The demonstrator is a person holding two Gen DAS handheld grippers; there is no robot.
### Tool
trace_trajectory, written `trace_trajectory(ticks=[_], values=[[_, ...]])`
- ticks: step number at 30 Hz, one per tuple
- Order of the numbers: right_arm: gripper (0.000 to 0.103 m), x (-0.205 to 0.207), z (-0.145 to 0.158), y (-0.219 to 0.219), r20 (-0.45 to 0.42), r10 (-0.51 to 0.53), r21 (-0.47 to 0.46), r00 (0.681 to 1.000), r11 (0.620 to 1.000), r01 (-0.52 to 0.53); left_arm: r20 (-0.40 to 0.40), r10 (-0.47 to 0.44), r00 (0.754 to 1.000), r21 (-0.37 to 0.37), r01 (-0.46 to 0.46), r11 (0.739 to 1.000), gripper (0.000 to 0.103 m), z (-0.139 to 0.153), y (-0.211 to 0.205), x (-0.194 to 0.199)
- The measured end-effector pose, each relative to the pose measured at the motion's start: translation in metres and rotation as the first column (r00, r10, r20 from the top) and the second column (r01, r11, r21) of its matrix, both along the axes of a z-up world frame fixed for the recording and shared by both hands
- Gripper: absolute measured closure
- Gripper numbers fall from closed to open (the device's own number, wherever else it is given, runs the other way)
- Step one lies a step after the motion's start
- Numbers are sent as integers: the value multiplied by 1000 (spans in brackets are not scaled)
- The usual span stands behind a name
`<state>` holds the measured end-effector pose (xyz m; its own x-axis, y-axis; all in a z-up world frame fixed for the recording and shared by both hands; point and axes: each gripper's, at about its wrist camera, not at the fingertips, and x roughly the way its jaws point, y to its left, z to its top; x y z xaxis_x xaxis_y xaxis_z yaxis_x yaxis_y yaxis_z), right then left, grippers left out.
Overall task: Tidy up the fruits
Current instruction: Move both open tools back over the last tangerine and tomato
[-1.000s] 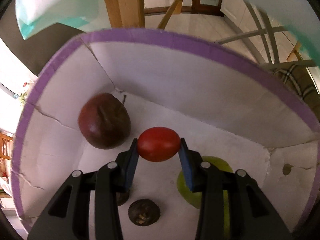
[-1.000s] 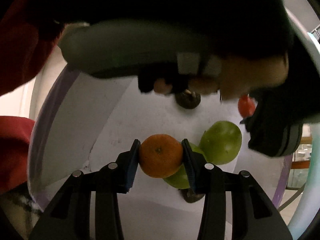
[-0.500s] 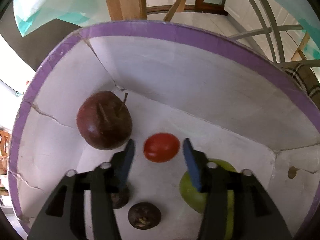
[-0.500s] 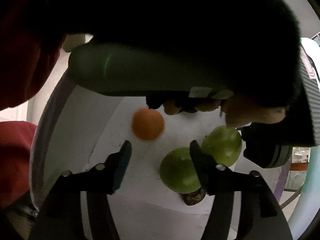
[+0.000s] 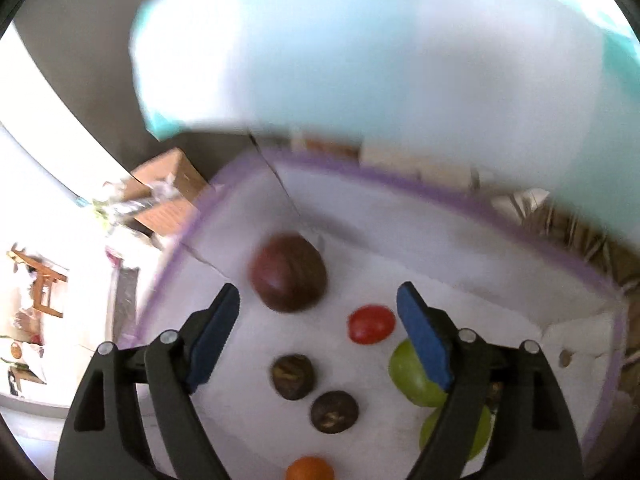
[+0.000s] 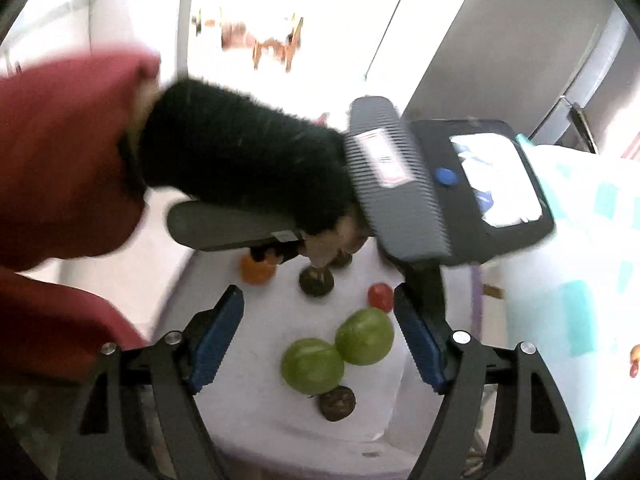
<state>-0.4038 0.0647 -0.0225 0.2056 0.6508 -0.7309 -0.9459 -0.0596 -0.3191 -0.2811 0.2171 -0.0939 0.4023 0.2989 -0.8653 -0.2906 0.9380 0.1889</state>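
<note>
Eight fruits lying loose on the white floor of a purple-rimmed box (image 5: 400,184); walls of matte white card, creased and cracked near one corner. Largest: a dark red apple (image 5: 288,272), round, smooth, dull-skinned, near the box's far-left corner in the left wrist view. Just right of it and nearer, a small glossy red tomato (image 5: 371,324), oval. Touching pair of green fruits (image 6: 338,354), smooth and round, by the box's right wall in the left wrist view. Three small dark brown fruits, wrinkled and rough: two (image 5: 312,392) mid-floor, a third (image 6: 337,403) tucked against the green pair. Small orange mandarin (image 5: 309,469) at the box's near edge, bright and round.

Left gripper (image 5: 318,320) spread wide above the box, jaws just opened further, blue ribbed pads on black fingers, nothing clamped; tomato below, clear of the pads. Right gripper (image 6: 318,330) likewise wide and just opened further, nothing held, green pair seen below between its pads.

Blocking much of the right wrist view: a fuzzy black glove (image 6: 240,160) and red sleeve (image 6: 60,160) over the box, gripping the ribbed grey body of the other tool; mandarin partly hidden behind it. Blurred turquoise-and-white cloth (image 5: 400,60) beyond the box's far wall. Label on the grey body too blurred to read.
</note>
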Motion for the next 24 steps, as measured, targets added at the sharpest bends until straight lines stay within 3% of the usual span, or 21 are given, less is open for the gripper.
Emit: trace_trajectory(ticks=[1,6,9,11,14,17,19,24], values=[[16,5,14,-11,25,-23,56,999,998,21,17,2,1000,25,-3,1000,18,13,0,-1],[17,45,75,-66,-17,-140,241,990,960,140,124,40,991,124,-55,991,16,75,-12,7],[17,75,95,-106,-29,-245,330,969,913,241,241,81,967,91,-105,990,6,114,-24,19],[17,106,98,-134,-54,-318,370,947,874,315,339,112,934,44,-135,990,2,142,-39,31],[17,141,106,-174,-136,-430,403,893,799,446,394,112,912,-39,-106,994,2,167,-65,54],[16,164,100,-207,-219,-525,408,822,716,566,391,81,917,-97,-47,994,2,168,-97,84],[16,179,87,-212,-255,-563,407,787,676,615,380,49,924,-110,-8,994,2,165,-122,110],[16,213,80,-254,-350,-665,398,660,533,747,369,-29,929,-102,71,992,2,146,-180,179]])
